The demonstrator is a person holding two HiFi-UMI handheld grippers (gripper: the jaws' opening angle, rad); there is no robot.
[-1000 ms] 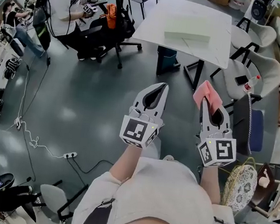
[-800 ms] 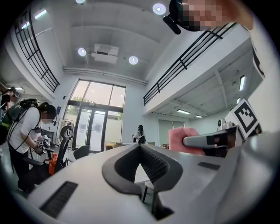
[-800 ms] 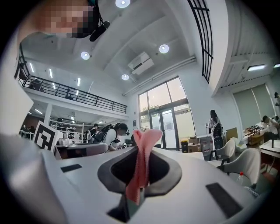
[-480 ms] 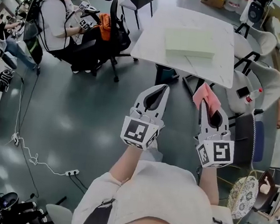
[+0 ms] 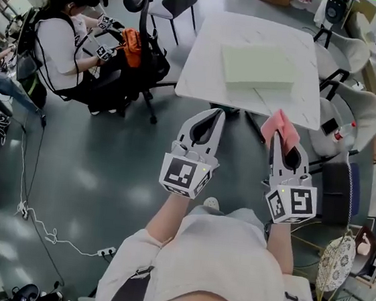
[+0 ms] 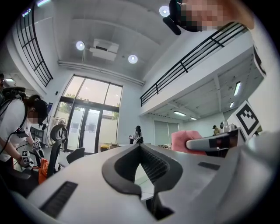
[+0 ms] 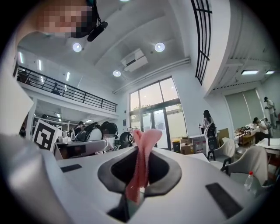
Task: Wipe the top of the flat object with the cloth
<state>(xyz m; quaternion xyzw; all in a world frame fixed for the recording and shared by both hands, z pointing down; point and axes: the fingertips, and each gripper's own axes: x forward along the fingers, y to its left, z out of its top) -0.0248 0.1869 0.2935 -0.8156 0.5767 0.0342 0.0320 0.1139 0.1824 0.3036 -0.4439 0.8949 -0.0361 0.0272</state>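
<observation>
A pale green flat object (image 5: 258,65) lies on the white table (image 5: 206,54) ahead of me in the head view. My right gripper (image 5: 281,135) is shut on a pink cloth (image 5: 280,126), which sticks out past its tips just short of the table's near edge. In the right gripper view the cloth (image 7: 141,162) runs between the closed jaws of that gripper (image 7: 142,149). My left gripper (image 5: 215,114) is shut and holds nothing, level with the right one and below the table's near edge. Its jaws (image 6: 141,151) meet in the left gripper view, where the cloth (image 6: 186,141) shows to the right.
A seated person (image 5: 58,44) on an office chair is at the far left with grippers in hand. Pale armchairs (image 5: 355,108) and a dark chair with a blue seat (image 5: 342,191) stand right of the table. A cable and power strip (image 5: 105,252) lie on the grey floor.
The table and the green flat object have come closer to both grippers in the head view. Both grippers keep their pose, the right still holding the cloth.
</observation>
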